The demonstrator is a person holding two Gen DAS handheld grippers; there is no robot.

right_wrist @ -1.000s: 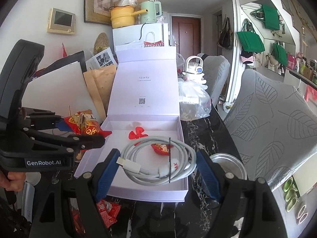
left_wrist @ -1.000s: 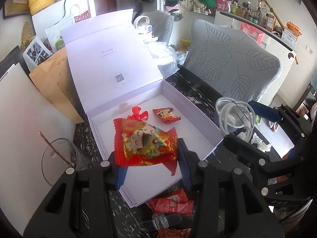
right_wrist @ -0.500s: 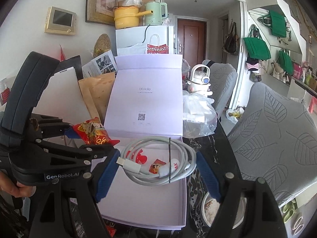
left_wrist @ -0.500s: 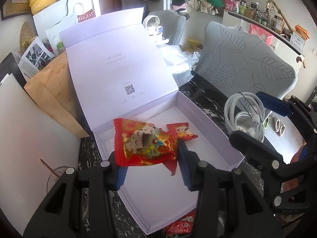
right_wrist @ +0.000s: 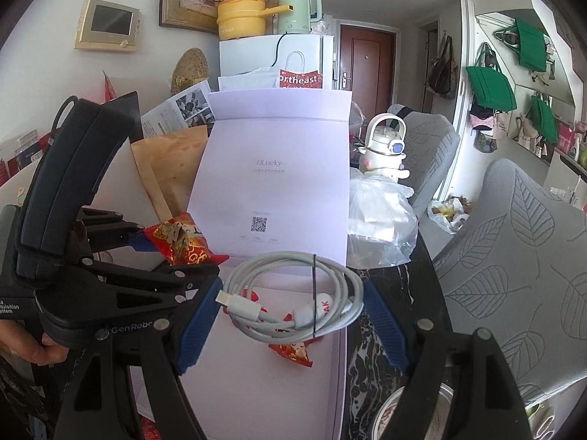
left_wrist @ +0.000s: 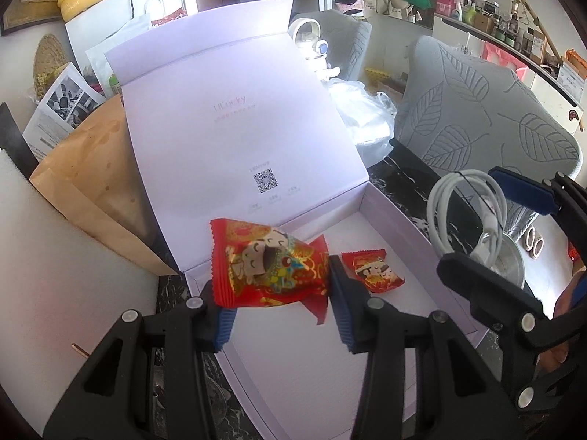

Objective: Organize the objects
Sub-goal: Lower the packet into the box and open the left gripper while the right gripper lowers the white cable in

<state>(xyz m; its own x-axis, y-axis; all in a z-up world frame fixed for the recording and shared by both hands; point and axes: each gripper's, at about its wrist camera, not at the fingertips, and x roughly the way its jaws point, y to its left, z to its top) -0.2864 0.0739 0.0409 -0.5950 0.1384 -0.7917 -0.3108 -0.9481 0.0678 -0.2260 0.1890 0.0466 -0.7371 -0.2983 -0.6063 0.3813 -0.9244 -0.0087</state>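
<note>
While both claws hover loaded | small packet [left_wrist: 372,270] inside box [left_wrist: 400,216]

A lived-in home: fridge [right_wrist: 271,55], kettle [right_wrist: 295,11], hanging bags [right_wrist: 489,84], upholstered chairs [right_wrist: 521,256].

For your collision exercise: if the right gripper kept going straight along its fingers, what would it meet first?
Probably the open white box's raised lid; the right gripper, holding a coiled white cable, points at it. Depth is uncertain.

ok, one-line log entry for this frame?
left gripper: holds snack packet over box | right gripper: holds coiled cable
</note>
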